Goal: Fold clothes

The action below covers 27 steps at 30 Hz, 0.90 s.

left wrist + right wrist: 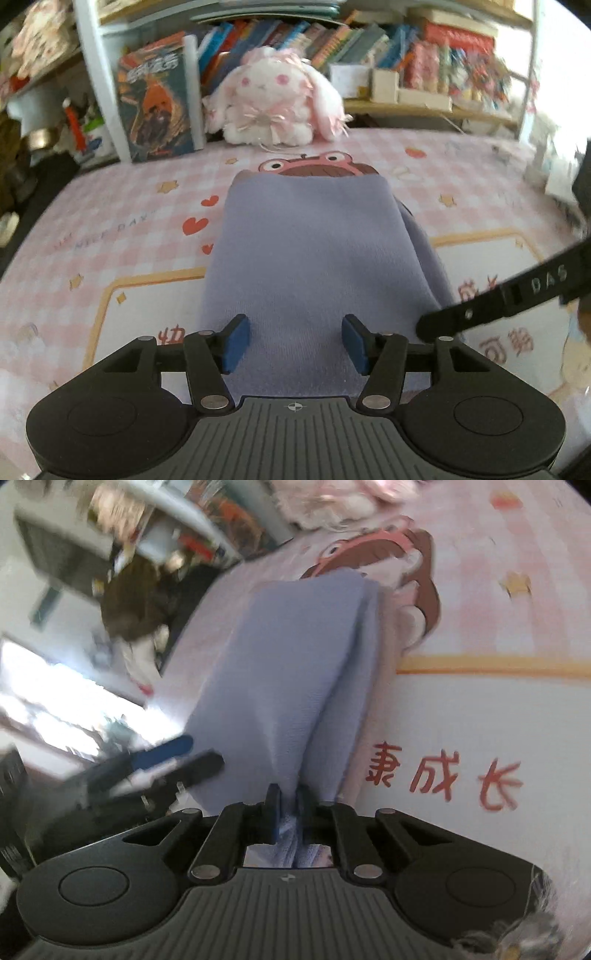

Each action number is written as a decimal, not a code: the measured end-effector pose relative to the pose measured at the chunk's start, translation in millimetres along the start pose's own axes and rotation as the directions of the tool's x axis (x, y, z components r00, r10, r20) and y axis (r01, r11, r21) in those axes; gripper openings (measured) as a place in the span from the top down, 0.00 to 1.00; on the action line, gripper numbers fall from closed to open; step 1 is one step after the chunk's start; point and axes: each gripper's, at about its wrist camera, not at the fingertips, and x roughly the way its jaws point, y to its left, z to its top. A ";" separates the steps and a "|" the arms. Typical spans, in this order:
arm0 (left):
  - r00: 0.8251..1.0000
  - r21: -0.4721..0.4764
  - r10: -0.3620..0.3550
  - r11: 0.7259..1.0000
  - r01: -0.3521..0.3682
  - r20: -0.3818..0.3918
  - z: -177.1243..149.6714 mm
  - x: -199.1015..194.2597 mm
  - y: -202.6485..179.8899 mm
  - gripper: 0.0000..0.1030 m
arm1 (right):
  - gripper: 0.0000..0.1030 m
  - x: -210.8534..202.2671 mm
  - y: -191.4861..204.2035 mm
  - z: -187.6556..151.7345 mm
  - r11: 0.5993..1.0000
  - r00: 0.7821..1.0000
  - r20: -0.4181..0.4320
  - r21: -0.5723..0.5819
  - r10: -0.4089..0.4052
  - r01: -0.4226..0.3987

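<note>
The left camera sits low over the bed (110, 229), close to the purple cloth (306, 251), and looks ahead at the bookshelf (369, 44). The right camera is tipped sideways and even closer. Both see the same cloth (295, 657).

A worktop (110, 229) covered in a pink checked cartoon-print mat carries a folded lavender cloth (306, 258) at its middle; a white and pink plush rabbit (273, 99) and a standing book (159, 107) sit at its far edge

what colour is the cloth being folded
Plain pale lavender-blue cloth, no pattern; clearest in the left wrist view.
</note>
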 end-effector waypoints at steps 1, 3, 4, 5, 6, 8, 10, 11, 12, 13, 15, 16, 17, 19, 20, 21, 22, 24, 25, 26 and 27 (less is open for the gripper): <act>1.000 -0.001 -0.004 1.000 0.004 0.001 -0.2 0.3 0.4 0.43 | 0.92 0.6 1.0 -1.1 1.000 1.000 0.004 -0.006 -0.003 0.003; 1.000 0.001 -0.012 1.000 0.012 -0.002 0.4 1.4 1.3 0.42 | 0.92 1.2 8.8 -2.5 0.998 1.000 0.011 -0.053 -0.026 0.027; 1.000 0.004 -0.014 1.000 0.014 -0.004 0.6 1.8 1.3 0.41 | 0.91 2.2 10.2 -3.0 0.998 0.999 0.013 -0.060 -0.031 0.032; 1.000 0.008 -0.016 1.000 0.016 -0.004 0.3 1.9 1.1 0.41 | 0.92 3.2 10.7 -3.8 0.998 0.999 0.014 -0.060 -0.035 0.035; 1.000 0.012 -0.019 1.000 0.019 -0.002 -0.2 1.9 0.8 0.41 | 0.92 4.2 11.3 -4.5 0.997 0.999 0.016 -0.060 -0.038 0.039; 1.000 0.015 -0.025 1.000 0.025 0.004 -1.7 1.9 0.7 0.40 | 0.91 1.9 11.2 -6.0 0.997 0.999 0.024 -0.055 -0.044 0.045; 0.999 0.021 -0.035 0.999 0.034 0.015 -3.7 1.5 1.1 0.40 | 0.88 -3.2 14.9 -9.7 0.997 0.997 0.043 -0.055 -0.059 0.061; 0.999 0.024 -0.040 0.999 0.039 0.020 -4.8 1.2 1.3 0.39 | 0.83 -6.9 18.2 -11.7 0.995 0.996 0.057 -0.064 -0.074 0.078; 0.999 0.028 -0.045 0.999 0.044 0.026 -5.9 1.0 1.6 0.39 | 0.82 -10.3 22.4 -13.8 0.992 0.993 0.072 -0.077 -0.091 0.096; 0.998 0.032 -0.050 0.998 0.049 0.031 -6.9 0.7 1.8 0.37 | 0.79 -13.7 26.6 -15.8 0.989 0.990 0.088 -0.090 -0.107 0.115; 0.997 0.047 -0.062 0.997 0.060 0.044 -9.4 0.1 2.1 0.33 | 0.72 -20.5 35.4 -20.3 0.981 0.982 0.120 -0.115 -0.145 0.159; 0.996 0.072 -0.067 0.995 0.063 0.051 -11.3 -0.6 1.4 0.31 | 0.61 -23.8 40.2 -23.0 0.974 0.976 0.137 -0.126 -0.172 0.189; 0.996 0.101 -0.070 0.993 0.064 0.058 -13.2 -1.4 0.3 0.31 | 0.53 -26.6 45.7 -26.0 0.964 0.966 0.158 -0.137 -0.206 0.228; 0.995 0.157 -0.069 0.986 0.058 0.066 -15.5 -4.4 -2.8 0.31 | 0.53 -29.6 54.8 -32.9 0.944 0.944 0.190 -0.142 -0.270 0.298; 0.995 0.185 -0.068 0.981 0.054 0.070 -16.4 -6.1 -4.4 0.31 | 0.52 -30.0 59.1 -36.6 0.934 0.933 0.200 -0.136 -0.299 0.329; 0.995 0.206 -0.069 0.977 0.052 0.075 -17.7 -8.4 -5.5 0.31 | 0.52 -30.1 63.0 -40.2 0.926 0.923 0.209 -0.131 -0.322 0.353; 0.994 0.216 -0.072 0.975 0.052 0.083 -19.0 -11.2 -5.7 0.31 | 0.51 -30.1 66.8 -43.8 0.920 0.915 0.217 -0.127 -0.340 0.372; 0.990 0.226 -0.094 0.972 0.069 0.101 -21.7 -19.4 -3.9 0.30 | 0.47 -29.4 74.1 -50.8 0.904 0.897 0.232 -0.118 -0.377 0.411; 0.988 0.233 -0.112 0.969 0.084 0.109 -23.1 -24.3 -2.5 0.30 | 0.44 -28.6 77.7 -54.1 0.894 0.885 0.240 -0.113 -0.398 0.433; 0.985 0.244 -0.128 0.965 0.097 0.116 -24.7 -28.9 -1.3 0.30 | 0.40 -27.7 81.3 -57.5 0.884 0.874 0.248 -0.107 -0.419 0.455; 0.983 0.258 -0.139 0.961 0.104 0.123 -26.3 -33.0 -0.4 0.30 | 0.36 -26.8 84.8 -60.8 0.874 0.861 0.255 -0.101 -0.439 0.476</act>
